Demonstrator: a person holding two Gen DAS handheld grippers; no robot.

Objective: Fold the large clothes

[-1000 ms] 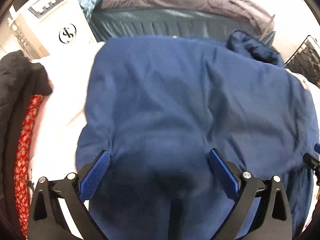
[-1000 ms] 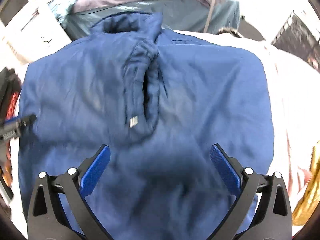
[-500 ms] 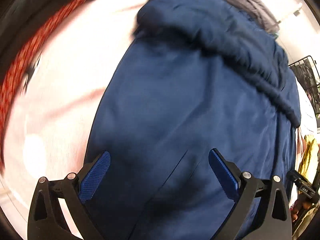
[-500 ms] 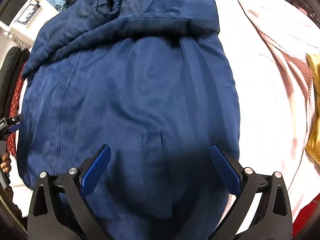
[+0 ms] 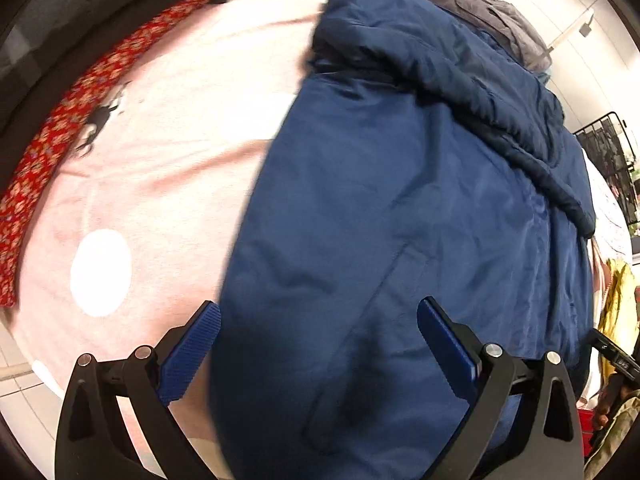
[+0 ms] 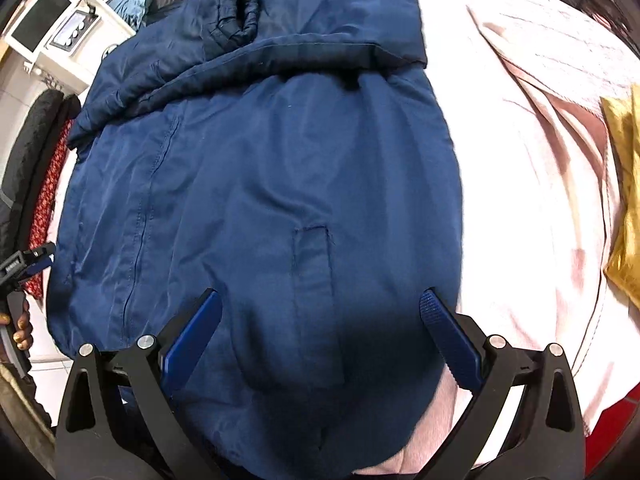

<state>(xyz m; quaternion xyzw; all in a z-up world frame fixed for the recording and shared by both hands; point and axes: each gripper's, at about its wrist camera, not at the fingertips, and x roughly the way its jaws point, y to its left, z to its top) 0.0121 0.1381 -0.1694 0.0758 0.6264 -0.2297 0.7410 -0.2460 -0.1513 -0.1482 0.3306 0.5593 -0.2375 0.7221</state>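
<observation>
A large navy blue jacket point(image 5: 400, 208) lies spread on a pale pink sheet point(image 5: 160, 152), its top part folded down over the body. It also shows in the right wrist view point(image 6: 260, 184), with a pocket seam near the hem. My left gripper point(image 5: 318, 344) is open and empty above the jacket's near left edge. My right gripper point(image 6: 320, 332) is open and empty above the near hem, right of centre. The left gripper's tip also shows at the left edge of the right wrist view point(image 6: 28, 264).
The pink sheet point(image 6: 540, 200) covers the surface. A red patterned cloth point(image 5: 60, 128) and dark clothes point(image 5: 60, 32) lie on the left. A yellow-gold fabric point(image 6: 624, 208) lies on the right. A grey garment point(image 5: 480, 4) and a white appliance point(image 6: 60, 36) sit behind.
Both grippers pulled back from the far part of the jacket to its near hem. The jacket's top now lies folded over the body. Both stay open and empty.
</observation>
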